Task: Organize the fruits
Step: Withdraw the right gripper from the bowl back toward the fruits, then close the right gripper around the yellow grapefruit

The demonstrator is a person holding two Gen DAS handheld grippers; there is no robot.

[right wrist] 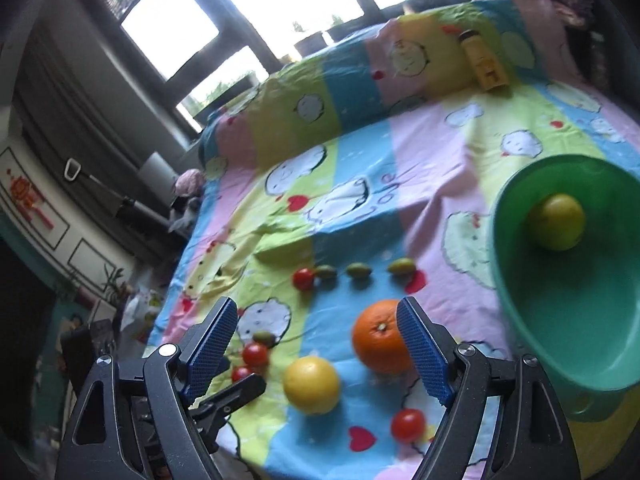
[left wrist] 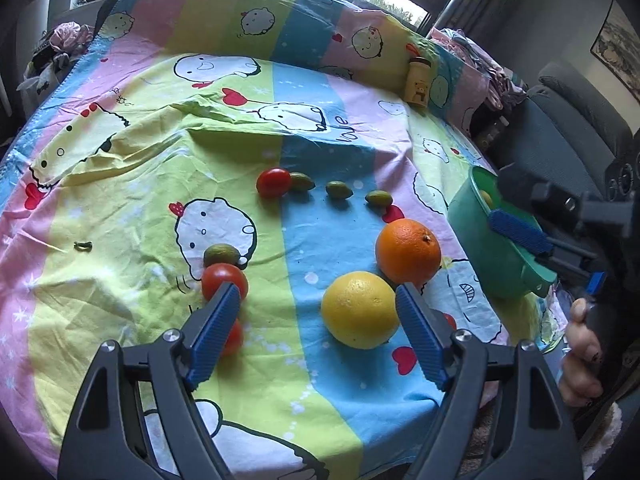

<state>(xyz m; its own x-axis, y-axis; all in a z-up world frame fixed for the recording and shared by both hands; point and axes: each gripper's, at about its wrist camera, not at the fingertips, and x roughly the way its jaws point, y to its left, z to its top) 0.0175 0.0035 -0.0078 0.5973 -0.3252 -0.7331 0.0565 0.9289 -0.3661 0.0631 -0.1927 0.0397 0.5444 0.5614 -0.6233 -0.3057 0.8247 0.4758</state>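
Fruit lay loose on the patterned sheet. Left gripper had its jaws open and empty, the lemon between them near the right pad, a tomato at the left tip. Right gripper also gaped empty, the orange beside its right pad. Right of it stood the bowl, holding one yellow fruit.

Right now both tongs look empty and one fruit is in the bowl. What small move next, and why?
Probably ease the left tongs down around the yellow citrus. Their jaws stand open and empty, and that fruit lies just ahead between the fingers, nearest of all. The green bowl holds only one yellowish fruit, so there is room. The right tongs are open too, near the orange.
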